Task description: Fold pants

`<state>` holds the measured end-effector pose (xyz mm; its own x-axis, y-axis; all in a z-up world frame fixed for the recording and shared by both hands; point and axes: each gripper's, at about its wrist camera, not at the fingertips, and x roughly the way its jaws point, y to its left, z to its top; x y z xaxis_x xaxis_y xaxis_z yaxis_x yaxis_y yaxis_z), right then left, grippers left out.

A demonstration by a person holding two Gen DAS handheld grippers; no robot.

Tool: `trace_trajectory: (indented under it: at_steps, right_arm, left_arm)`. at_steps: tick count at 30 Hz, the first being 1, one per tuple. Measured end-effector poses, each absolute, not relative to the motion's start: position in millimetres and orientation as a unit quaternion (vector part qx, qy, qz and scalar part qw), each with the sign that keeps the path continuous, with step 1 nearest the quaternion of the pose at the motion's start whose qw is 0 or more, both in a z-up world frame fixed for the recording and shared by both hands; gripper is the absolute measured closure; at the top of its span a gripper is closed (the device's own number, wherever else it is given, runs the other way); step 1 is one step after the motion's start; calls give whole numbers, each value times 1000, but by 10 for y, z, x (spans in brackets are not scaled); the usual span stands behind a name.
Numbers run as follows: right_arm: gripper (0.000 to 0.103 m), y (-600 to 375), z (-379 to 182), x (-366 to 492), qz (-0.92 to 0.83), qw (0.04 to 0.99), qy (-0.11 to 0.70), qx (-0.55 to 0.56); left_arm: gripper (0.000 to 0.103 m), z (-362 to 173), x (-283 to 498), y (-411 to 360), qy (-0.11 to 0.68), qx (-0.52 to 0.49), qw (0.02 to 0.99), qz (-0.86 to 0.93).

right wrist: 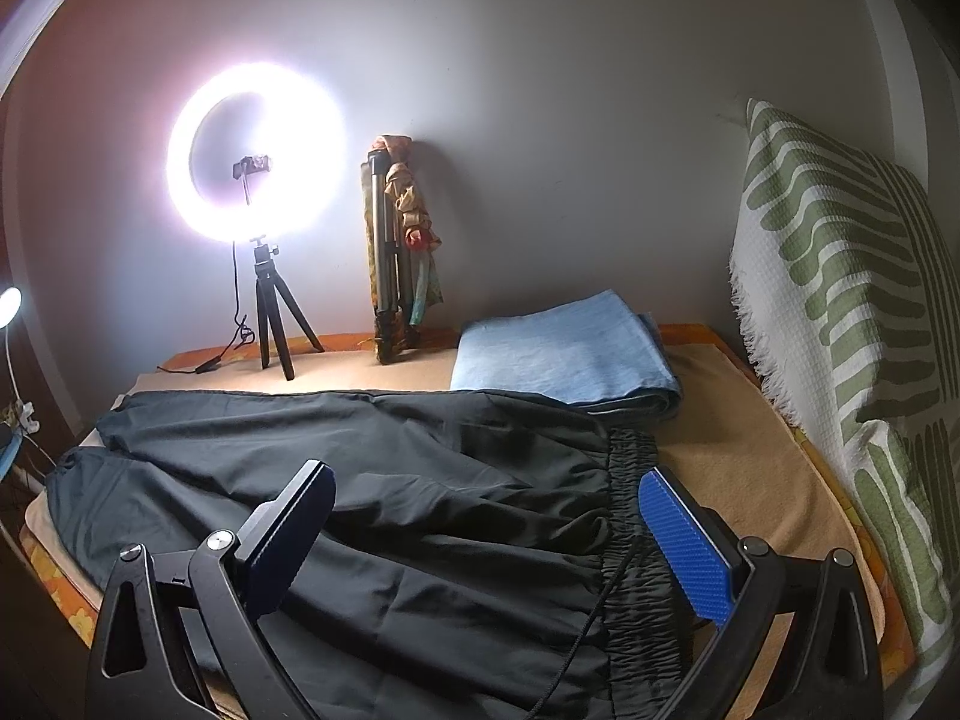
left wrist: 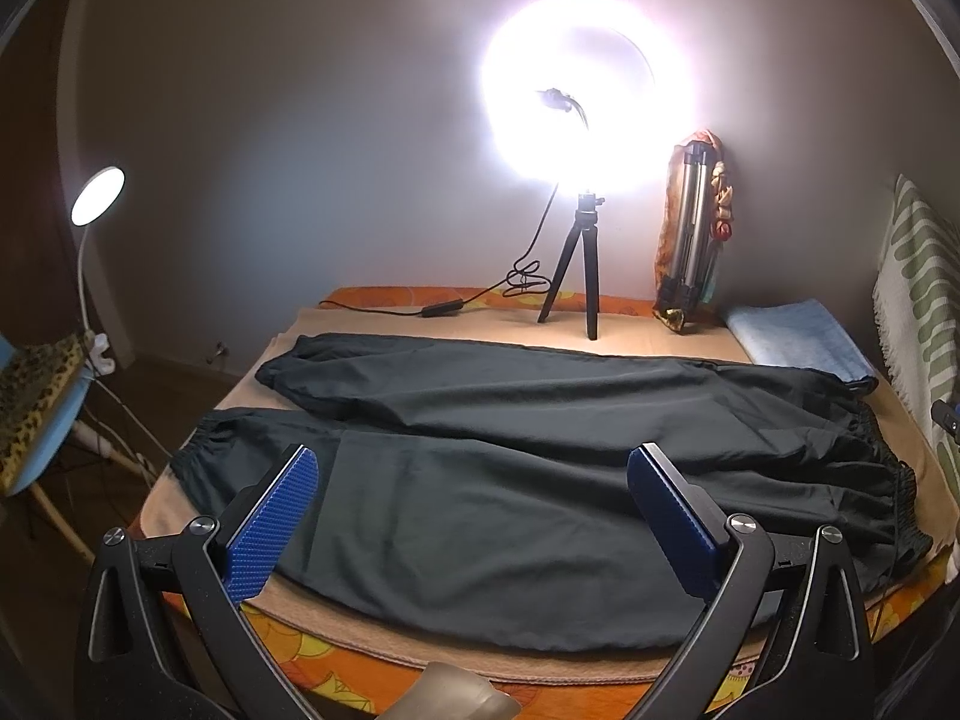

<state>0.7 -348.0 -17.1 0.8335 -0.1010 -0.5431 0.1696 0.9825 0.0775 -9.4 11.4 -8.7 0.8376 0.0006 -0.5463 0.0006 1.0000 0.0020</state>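
Lying flat across the beige blanket [left wrist: 540,333], the dark pants [left wrist: 540,450] stretch sideways in front of you, both legs spread out side by side with their gathered cuffs toward your left and the elastic waistband [right wrist: 636,546] toward your right. Your left gripper [left wrist: 474,516] hovers over the near leg with its fingers spread wide, the blue pads [left wrist: 270,522] holding nothing; whether they touch the fabric you cannot tell from this view. Your right gripper [right wrist: 498,540] sits over the waistband end, its fingers likewise wide apart and empty, the right pad [right wrist: 690,546] just beside the ruched elastic. A thin black drawstring [right wrist: 600,612] trails from the waistband toward the lower edge of the right wrist view.

Beyond the pants, a lit ring light [right wrist: 258,150] stands on a small black tripod [right wrist: 276,330] near the wall, its cable [left wrist: 468,300] running along the orange patterned sheet [left wrist: 336,660]. A folded tripod [right wrist: 384,252] wrapped in printed cloth leans against the wall beside it. A folded light-blue cloth [right wrist: 564,354] lies at the far right, touching the far edge of the pants. A green-and-white patterned throw [right wrist: 840,312] hangs at your right, and a small desk lamp [left wrist: 99,195] glows at your far left above a chair [left wrist: 36,420].
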Motion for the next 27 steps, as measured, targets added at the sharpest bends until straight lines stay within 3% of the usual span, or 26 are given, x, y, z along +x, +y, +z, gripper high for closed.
trace_trajectory:
  at_steps: [27]
  right_arm:
    - [0, -3431, -188, 25, -70, 955, 281, 60]
  left_arm:
    - [0, -90, -99, 120, 283, 5, 959, 3]
